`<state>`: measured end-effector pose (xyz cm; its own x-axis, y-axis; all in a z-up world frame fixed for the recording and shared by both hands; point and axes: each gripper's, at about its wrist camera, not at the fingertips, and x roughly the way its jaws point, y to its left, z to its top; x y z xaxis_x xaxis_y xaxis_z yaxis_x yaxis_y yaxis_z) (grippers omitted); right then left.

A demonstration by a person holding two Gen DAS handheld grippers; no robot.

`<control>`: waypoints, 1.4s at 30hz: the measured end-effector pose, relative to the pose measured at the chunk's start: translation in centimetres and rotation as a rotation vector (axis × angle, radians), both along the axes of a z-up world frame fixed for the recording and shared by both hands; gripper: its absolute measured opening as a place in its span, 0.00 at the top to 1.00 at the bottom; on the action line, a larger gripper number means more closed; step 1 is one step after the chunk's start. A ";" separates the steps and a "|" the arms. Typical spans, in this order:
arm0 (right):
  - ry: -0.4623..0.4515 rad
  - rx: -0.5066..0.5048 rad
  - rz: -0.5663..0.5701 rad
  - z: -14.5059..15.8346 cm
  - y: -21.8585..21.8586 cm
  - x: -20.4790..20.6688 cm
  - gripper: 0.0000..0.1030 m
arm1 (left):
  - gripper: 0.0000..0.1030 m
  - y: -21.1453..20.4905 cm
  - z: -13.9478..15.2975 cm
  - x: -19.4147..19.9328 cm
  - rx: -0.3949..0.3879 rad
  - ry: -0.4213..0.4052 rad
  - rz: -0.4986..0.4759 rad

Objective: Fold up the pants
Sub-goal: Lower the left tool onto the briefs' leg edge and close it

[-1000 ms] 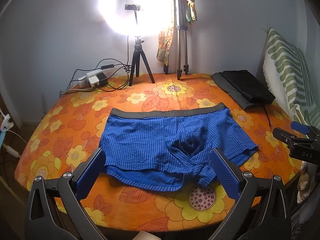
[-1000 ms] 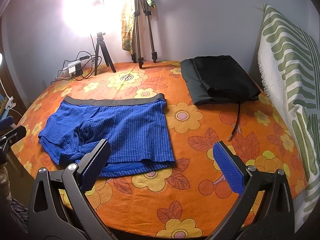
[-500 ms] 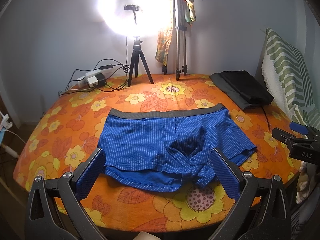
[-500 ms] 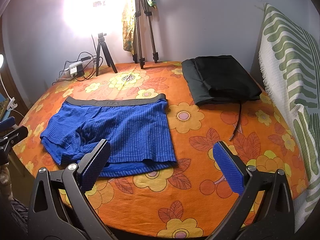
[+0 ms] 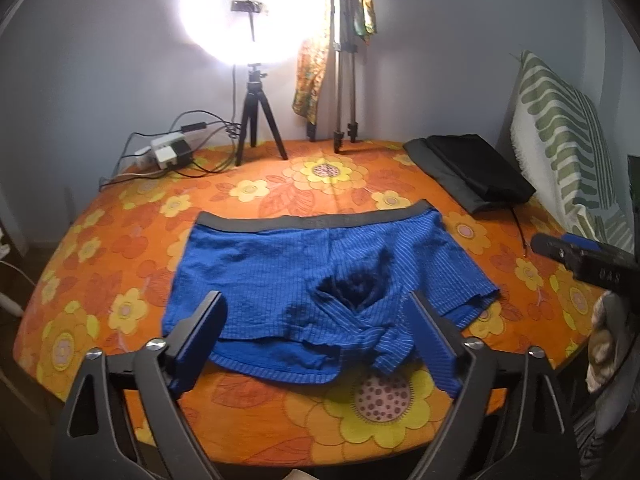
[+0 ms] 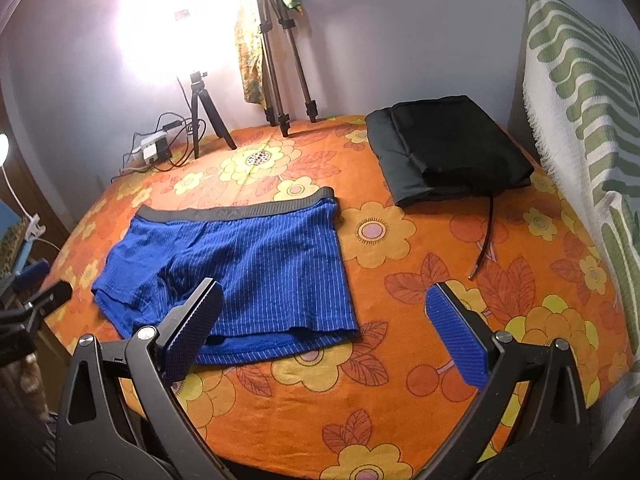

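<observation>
While both grippers hang above the near edge of the tabletop (image 5: 120, 216), one pair of blue striped shorts (image 5: 312, 276) lies spread on the floral cloth, grey waistband (image 5: 316, 222) toward the wall, near hem partly turned under and bunched at one leg. Left gripper (image 5: 320, 336): pitched down toward the shorts, jaws apart and just now closing a little; the near hem shows between the fingers, but the pads do not press on it. Right gripper (image 6: 324, 328): likewise pitched down, jaws spread wide, its left finger over the shorts' near right corner, its right finger over bare cloth; nothing held. Each gripper shows at the edge of the other's view. Further back, right: one folded black garment (image 6: 448, 148) with one dark cord (image 6: 486, 236) trailing from it toward the near side. Right edge: one green-and-white striped textile (image 6: 580, 92), upright. Far edge, by the wall: two tripods, one short black (image 5: 256, 120) under one ring light (image 5: 248, 12), one taller silver (image 5: 344, 80) draped with patterned cloth; one power strip (image 5: 168, 152) with tangled cables.
</observation>
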<state>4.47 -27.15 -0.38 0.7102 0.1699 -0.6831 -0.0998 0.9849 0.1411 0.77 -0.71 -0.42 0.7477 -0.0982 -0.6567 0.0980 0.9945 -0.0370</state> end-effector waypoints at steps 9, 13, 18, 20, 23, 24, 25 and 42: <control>0.067 0.091 0.012 0.2 -2.0 3.5 0.20 | 0.43 -3.4 -1.1 1.2 -0.027 0.068 -0.129; 0.096 0.129 0.016 0.2 -2.8 5.1 0.29 | 0.45 -6.5 -2.3 1.5 -0.003 0.110 -0.204; 0.144 0.187 0.029 -0.2 -3.6 7.1 0.30 | 0.64 -9.4 -3.6 2.4 0.001 0.163 -0.254; 0.167 0.205 0.046 -0.5 -4.0 8.4 0.30 | 0.71 -10.8 -4.1 3.0 -0.007 0.182 -0.277; 0.209 0.230 0.064 -1.2 -4.6 10.6 0.34 | 0.76 -12.6 -4.5 4.0 -0.020 0.201 -0.310; 0.223 0.239 0.068 -1.6 -4.9 11.2 0.36 | 0.76 -13.1 -4.6 4.2 -0.020 0.205 -0.322; 0.237 0.249 0.072 -1.9 -5.1 11.8 0.39 | 0.76 -13.8 -4.7 4.5 -0.018 0.207 -0.340; 0.394 0.339 0.177 -9.4 -6.6 20.9 0.48 | 0.83 -21.0 -8.9 8.4 0.067 0.324 -0.448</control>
